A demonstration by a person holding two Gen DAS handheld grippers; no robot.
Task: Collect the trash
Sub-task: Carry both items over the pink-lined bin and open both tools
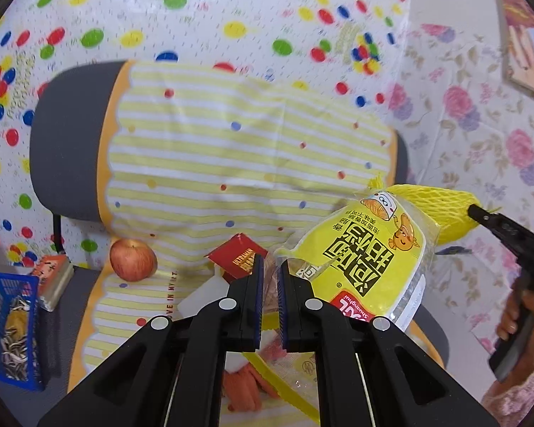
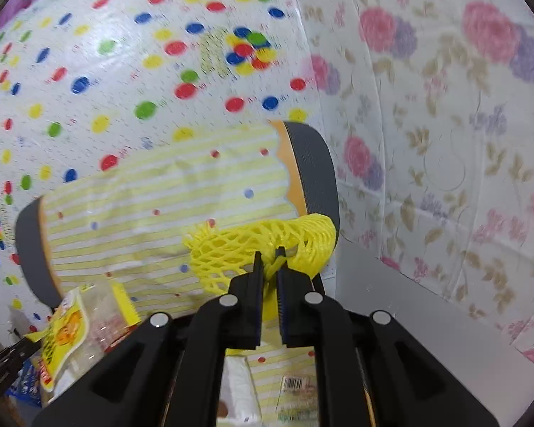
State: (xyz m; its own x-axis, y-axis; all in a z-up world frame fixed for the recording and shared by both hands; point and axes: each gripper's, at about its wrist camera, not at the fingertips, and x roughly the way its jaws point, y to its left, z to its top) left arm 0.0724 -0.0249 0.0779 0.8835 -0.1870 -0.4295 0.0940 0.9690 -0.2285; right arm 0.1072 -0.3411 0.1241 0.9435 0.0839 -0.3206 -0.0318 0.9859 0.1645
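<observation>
My left gripper (image 1: 270,267) is shut on the clear edge of a yellow snack wrapper (image 1: 370,256) and holds it up over the chair seat. The wrapper also shows in the right wrist view (image 2: 66,334) at lower left. My right gripper (image 2: 270,256) is shut on a yellow foam fruit net (image 2: 267,245) and holds it up in front of the chair back. In the left wrist view the net (image 1: 441,210) hangs at the right with the right gripper's fingertips (image 1: 480,213) pinching it. A red card packet (image 1: 236,256) lies on the seat just beyond my left fingers.
A grey chair (image 1: 67,146) is draped in a yellow-striped cloth (image 1: 231,149). A red apple (image 1: 133,259) lies on the seat at left. A blue basket (image 1: 3,320) with sunflower-seed shells stands at far left, beside an orange box (image 1: 53,277). Dotted and floral sheets hang behind.
</observation>
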